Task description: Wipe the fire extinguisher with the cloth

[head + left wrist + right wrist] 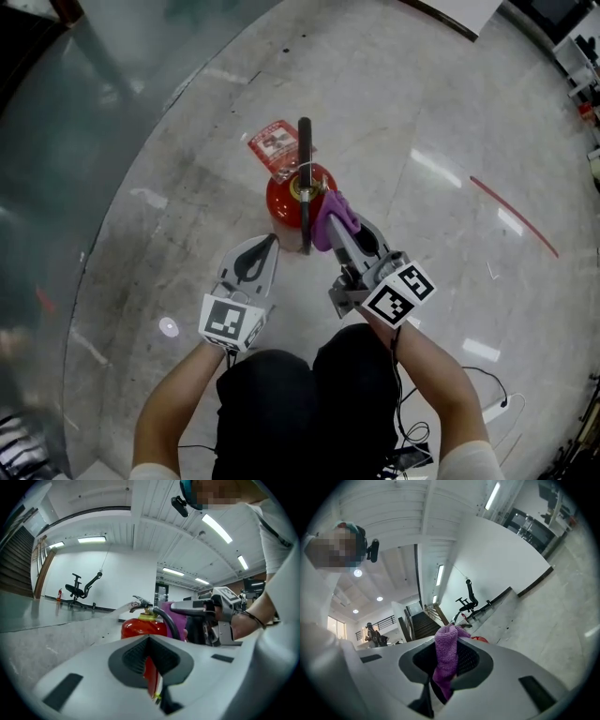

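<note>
White short sleeves [155, 467], black trousers [281, 403], pale grey left gripper [271, 242] and right gripper [343, 227], black-and-white marker cubes [400, 293]

Glossy grey floor [450, 112], white wall [117, 573], ceiling strip lights [91, 539], office chair [77, 588]

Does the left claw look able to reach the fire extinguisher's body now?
Probably yes. The left claw points at the fire extinguisher from close by, nothing between them; the right claw holds the cloth at its other side.
</note>
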A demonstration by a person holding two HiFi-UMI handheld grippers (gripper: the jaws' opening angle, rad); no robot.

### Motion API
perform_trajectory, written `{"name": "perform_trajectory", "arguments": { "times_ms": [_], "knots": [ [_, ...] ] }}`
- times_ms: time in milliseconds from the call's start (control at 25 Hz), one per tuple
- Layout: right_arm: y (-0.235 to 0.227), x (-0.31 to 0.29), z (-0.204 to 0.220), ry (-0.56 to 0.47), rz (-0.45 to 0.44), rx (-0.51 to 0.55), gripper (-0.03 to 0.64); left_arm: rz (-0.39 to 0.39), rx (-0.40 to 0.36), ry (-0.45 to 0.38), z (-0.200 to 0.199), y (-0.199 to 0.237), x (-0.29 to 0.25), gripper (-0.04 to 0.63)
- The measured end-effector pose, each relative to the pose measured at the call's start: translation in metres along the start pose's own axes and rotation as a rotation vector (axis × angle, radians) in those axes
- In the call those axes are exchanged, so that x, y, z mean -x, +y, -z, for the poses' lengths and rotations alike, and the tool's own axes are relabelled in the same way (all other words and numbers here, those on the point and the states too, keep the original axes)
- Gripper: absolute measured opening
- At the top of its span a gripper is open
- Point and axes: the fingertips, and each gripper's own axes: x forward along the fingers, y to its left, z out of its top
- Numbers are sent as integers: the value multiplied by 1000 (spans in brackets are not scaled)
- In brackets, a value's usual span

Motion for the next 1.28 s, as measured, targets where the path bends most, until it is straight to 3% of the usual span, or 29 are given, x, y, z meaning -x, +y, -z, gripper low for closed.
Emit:
{"name": "perform_trajectory", "arguments": {
  "times_ms": [160,360,480,1000,1280],
  "knots": [
    [-4,12,-14,7,41,-13,69,9,-14,21,-14,-2,3,-2],
    [-11,23,-25,94,132,224,69,-34,18,10,-15,7,5,-2],
    [-9,15,-32,150,142,325,69,-48,34,-8,-19,12,5,-2],
    [8,-38,-27,307,-16,389,69,-35,66,9,-15,22,8,-2],
    [40,-45,-14,384,-155,476,69,-35,66,31,-4,19,9,-2]
  ]
}}
